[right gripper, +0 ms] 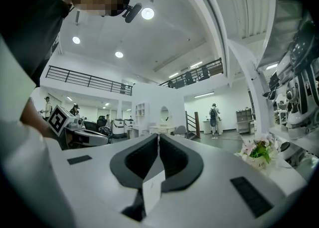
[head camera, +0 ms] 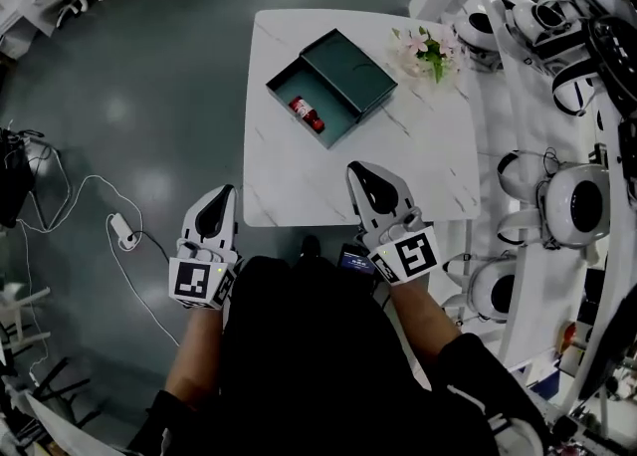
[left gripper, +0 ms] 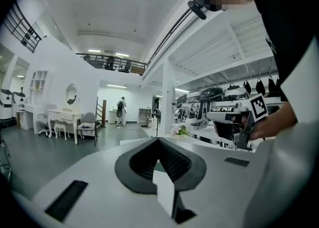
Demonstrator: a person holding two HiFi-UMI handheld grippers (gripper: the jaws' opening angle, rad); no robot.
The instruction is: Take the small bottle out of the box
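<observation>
— Where the table [head camera: 299, 180] ends on its left, how much room is there?
— Plenty. Glossy grey floor [head camera: 149, 96] runs wide off that edge, with one white cable [head camera: 95, 185] lying on it. The left gripper [head camera: 227, 189] hangs just off the table's near left corner, its fingers together on nothing.
— And on the table?
— One dark green box [head camera: 328, 94], lid open, sits toward the far edge. One small red bottle [head camera: 307, 114] lies in its open tray. The marbled white top is bare around it.
— The other gripper?
— The right gripper [head camera: 358, 167] reaches over the table's near edge, fingers closed and empty. That makes two grippers, both well apart from the box.
— Right side?
— One small bunch of flowers [head camera: 428, 51] stands at the table's far right corner. White shelving [head camera: 557, 195] crowds close beyond the right edge.
</observation>
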